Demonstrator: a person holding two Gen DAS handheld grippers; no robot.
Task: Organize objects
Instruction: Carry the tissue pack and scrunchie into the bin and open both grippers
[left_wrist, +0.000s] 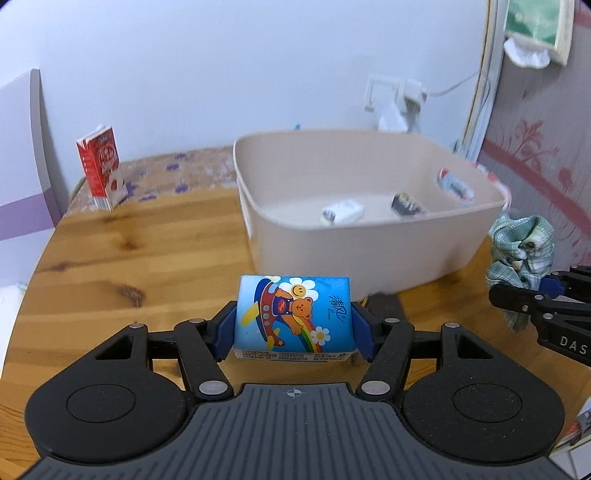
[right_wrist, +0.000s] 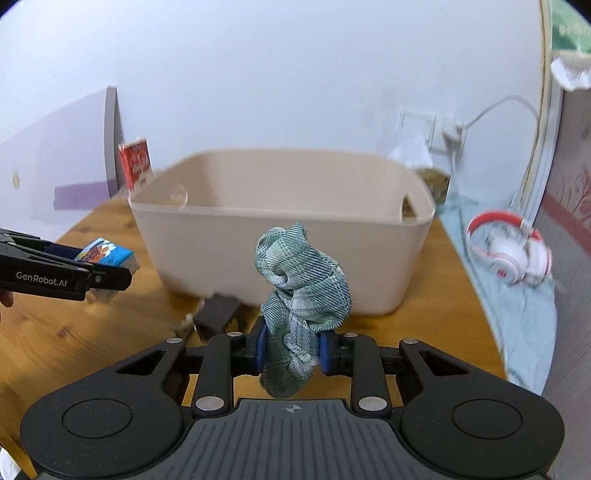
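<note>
Left wrist view: the left gripper (left_wrist: 294, 326) stands about half open, its blue pads clamped on a blue tissue pack (left_wrist: 294, 317) whose long axis runs from 9 to 3 o'clock, above the wooden table (left_wrist: 110, 251). The beige bin (left_wrist: 369, 251) sits at 1 o'clock.

Right wrist view: the right gripper (right_wrist: 291, 350) is nearly closed, pinching a bunched green plaid cloth (right_wrist: 303, 280) that rises toward 12 o'clock, before the bin's near wall.
</note>
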